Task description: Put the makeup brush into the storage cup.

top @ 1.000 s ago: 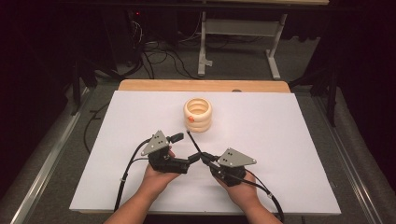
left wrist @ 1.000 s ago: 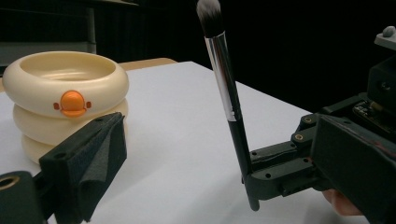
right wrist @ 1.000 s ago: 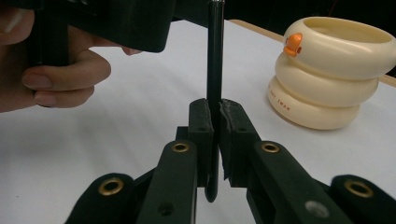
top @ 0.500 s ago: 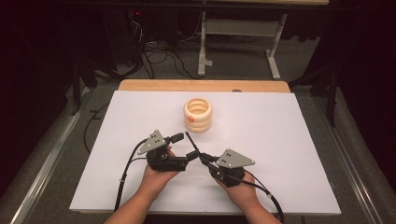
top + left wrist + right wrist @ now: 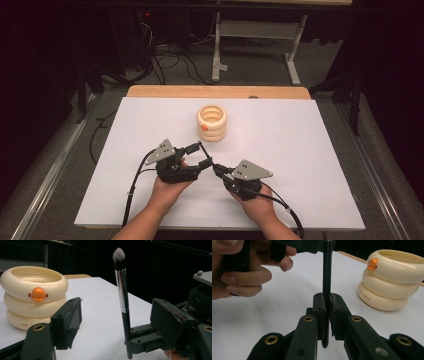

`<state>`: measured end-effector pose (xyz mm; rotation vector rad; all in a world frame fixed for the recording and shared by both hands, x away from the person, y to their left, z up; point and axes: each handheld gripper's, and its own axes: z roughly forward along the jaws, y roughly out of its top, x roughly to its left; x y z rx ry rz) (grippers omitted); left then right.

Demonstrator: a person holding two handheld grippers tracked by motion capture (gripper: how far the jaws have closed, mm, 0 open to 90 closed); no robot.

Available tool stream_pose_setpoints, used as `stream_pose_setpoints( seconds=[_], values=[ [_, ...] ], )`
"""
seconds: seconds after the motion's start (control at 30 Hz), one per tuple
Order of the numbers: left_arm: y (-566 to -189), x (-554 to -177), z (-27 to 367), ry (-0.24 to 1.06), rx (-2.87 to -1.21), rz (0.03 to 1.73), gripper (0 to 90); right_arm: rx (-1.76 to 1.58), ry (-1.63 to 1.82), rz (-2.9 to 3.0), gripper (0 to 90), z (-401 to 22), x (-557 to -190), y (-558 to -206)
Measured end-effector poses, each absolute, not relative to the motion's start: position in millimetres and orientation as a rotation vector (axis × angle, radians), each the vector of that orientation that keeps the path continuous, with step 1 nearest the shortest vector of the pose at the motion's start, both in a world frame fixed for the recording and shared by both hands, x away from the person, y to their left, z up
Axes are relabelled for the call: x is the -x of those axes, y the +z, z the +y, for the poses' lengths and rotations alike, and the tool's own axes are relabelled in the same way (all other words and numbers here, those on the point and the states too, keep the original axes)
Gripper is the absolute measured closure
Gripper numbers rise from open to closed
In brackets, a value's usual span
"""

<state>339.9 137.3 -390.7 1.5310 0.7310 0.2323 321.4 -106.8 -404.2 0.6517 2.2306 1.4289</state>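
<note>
Brush [image 5: 122,290] between left gripper [image 5: 117,322] fingers [image 5: 68,320], untouched, in right gripper [image 5: 326,315] fingers' clamp.

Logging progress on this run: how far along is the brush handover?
Done: the right claw is clamped on the makeup brush handle, holding it upright. In hand: the left claw has just been closing around the brush, its pads not yet touching. Left: gripping it, then probably moving it to the cream ringed holder, which looks empty.

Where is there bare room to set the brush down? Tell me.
Free: the white sheet right of the cream ringed holder, and the stretch left of it. Crowded: in front of the holder, where the left gripper and right gripper meet around the makeup brush.
</note>
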Motion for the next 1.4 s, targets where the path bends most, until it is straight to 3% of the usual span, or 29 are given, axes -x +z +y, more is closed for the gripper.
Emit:
stream_pose_setpoints(
  seconds=[0.5,1.4],
  values=[
    [-389.8,-337.5,137.2,0.24,-1.528,0.72,54.7,-0.642,1.427,2.237,86.1,-104.6,-321.5,-407.0],
    [-389.2,-336.5,137.8,0.228,-1.524,0.713,75.0,-0.627,1.42,2.24,86.1,-104.0,-322.0,-408.0]
  ],
)
